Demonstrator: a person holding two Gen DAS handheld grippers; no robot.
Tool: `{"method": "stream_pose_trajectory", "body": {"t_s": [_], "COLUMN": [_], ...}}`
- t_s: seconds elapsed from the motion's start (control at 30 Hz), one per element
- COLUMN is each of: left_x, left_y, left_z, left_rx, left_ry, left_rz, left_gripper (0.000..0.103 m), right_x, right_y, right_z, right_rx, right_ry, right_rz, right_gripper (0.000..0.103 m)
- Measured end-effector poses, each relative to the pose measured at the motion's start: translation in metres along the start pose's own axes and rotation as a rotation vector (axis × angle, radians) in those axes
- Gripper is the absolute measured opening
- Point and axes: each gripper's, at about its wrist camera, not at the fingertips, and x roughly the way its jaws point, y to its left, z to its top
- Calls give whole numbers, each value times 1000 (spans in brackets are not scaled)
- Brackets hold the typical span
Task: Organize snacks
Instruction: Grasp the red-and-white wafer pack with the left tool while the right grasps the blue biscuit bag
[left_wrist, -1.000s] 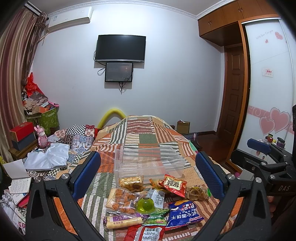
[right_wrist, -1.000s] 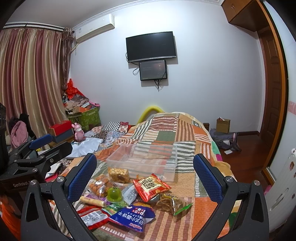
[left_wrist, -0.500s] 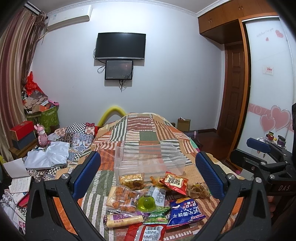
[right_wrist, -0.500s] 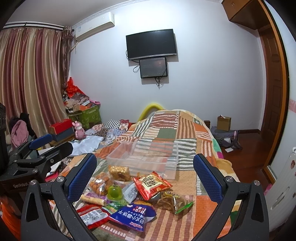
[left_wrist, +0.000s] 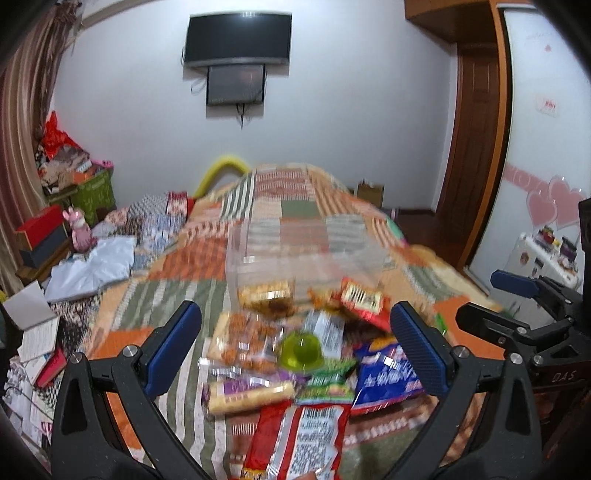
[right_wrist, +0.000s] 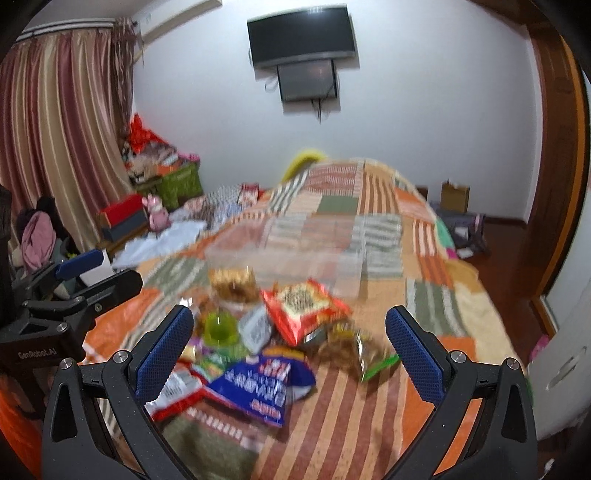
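A pile of snack packets lies on the patchwork bedspread (left_wrist: 177, 280). Among them are a green jelly cup (left_wrist: 301, 349), a blue packet (left_wrist: 388, 373), a red packet (left_wrist: 364, 299), a long biscuit pack (left_wrist: 251, 397) and a red-and-white packet (left_wrist: 299, 435). A clear plastic bin (left_wrist: 295, 254) stands behind the pile. My left gripper (left_wrist: 295, 347) is open above the pile. My right gripper (right_wrist: 290, 349) is open above the same pile, over the blue packet (right_wrist: 258, 384) and red packet (right_wrist: 304, 308). The clear bin (right_wrist: 288, 266) sits behind.
Cloth, books and boxes crowd the left side of the bed (left_wrist: 92, 266). A wardrobe with heart stickers (left_wrist: 546, 147) stands right. A TV (left_wrist: 238, 38) hangs on the far wall. The bed's right edge drops to a wooden floor (right_wrist: 513, 266).
Both grippers have tilted down and moved closer to the snack pile, which now fills more of each view. Both stay open and empty.
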Motion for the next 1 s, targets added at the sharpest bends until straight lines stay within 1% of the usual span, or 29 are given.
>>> {"method": "stream_pose_trajectory", "body": {"t_s": [0.13,0.33,0.47,0.77,0.8,0.83,0.87,0.97,1.0], "left_x": [19,41,50,66,68,70,73,78,79], "left_y": [3,7,8,9,10,10,12,18,19], "left_z": [-20,-45,-56,-80,-82,-85,-87,-91,-92], "left_rx": [0,-20,-27,-20,-25,-30,-36,-87,-93], "left_ry": [98,231,290,386,396,406,419,434,435], "left_rz": [-12,-48,-63,-74,-76,-76,-78,-110,-116], "left_gripper": [103,103,103,103,102,96,93,90,87], "right_x": [14,31,42,65,67,70,73,80,82], "right_y": [0,2,3,0,0,-1,0,-1,-1], "right_z": [-14,-25,-29,-36,-37,-38,-39,-41,-43], "right_rx": [1,16,28,70,75,82,89,109,114], "right_ry": [66,139,172,235,241,250,257,280,286], "right_rz": [12,33,42,52,55,59,63,66,66], "right_gripper": [103,103,103,103,103,101,99,94,93]}}
